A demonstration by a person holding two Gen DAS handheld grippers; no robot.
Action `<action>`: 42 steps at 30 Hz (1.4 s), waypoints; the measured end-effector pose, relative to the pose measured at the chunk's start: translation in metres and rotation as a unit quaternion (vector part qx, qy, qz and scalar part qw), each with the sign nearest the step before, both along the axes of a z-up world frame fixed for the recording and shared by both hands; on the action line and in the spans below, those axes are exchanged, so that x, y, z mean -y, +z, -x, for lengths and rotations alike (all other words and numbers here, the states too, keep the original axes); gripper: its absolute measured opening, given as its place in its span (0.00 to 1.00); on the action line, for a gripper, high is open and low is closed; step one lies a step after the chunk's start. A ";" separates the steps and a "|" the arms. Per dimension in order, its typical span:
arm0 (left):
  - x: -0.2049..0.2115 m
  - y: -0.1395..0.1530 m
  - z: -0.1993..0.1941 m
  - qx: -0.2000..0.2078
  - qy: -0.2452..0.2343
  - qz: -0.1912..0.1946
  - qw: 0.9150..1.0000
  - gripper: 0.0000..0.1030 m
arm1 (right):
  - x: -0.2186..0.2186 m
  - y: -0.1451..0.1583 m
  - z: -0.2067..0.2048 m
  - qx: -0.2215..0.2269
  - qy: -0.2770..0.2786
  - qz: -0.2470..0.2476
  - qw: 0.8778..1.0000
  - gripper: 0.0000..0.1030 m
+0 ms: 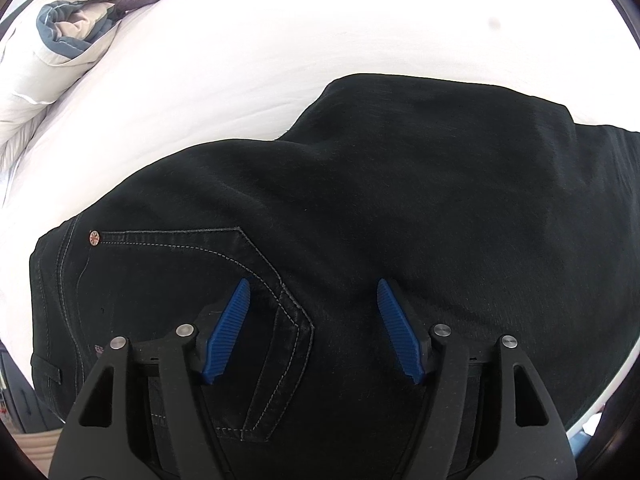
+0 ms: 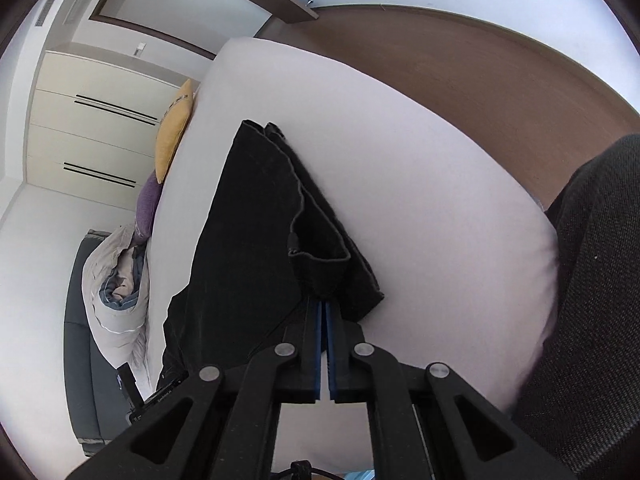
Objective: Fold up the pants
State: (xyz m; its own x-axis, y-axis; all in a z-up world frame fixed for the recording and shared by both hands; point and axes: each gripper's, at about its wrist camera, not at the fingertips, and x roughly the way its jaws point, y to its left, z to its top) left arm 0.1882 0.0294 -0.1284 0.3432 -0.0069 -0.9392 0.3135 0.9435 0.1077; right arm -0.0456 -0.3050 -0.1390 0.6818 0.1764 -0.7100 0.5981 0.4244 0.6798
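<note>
Black pants [image 1: 360, 200] lie spread on a white bed [image 1: 280, 40], back pocket and a copper rivet [image 1: 94, 238] toward me. My left gripper [image 1: 314, 292] is open, hovering just over the pocket area, holding nothing. In the right wrist view the pants [image 2: 248, 220] stretch away along the bed [image 2: 420, 200]. My right gripper [image 2: 324, 304] is shut on a hem of the pants [image 2: 320, 272] and holds that end lifted off the bed.
A bunched grey and white duvet [image 1: 60, 40] lies at the bed's far left, also in the right wrist view [image 2: 116, 300]. Purple [image 2: 148, 204] and yellow [image 2: 172, 136] pillows sit at the bed's head. A person's dark trouser leg [image 2: 592, 300] stands at the right.
</note>
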 end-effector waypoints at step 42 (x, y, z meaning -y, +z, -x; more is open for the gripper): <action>0.010 0.046 0.013 0.048 0.014 0.021 0.999 0.68 | -0.010 0.052 -0.024 0.007 0.092 0.050 0.995 0.08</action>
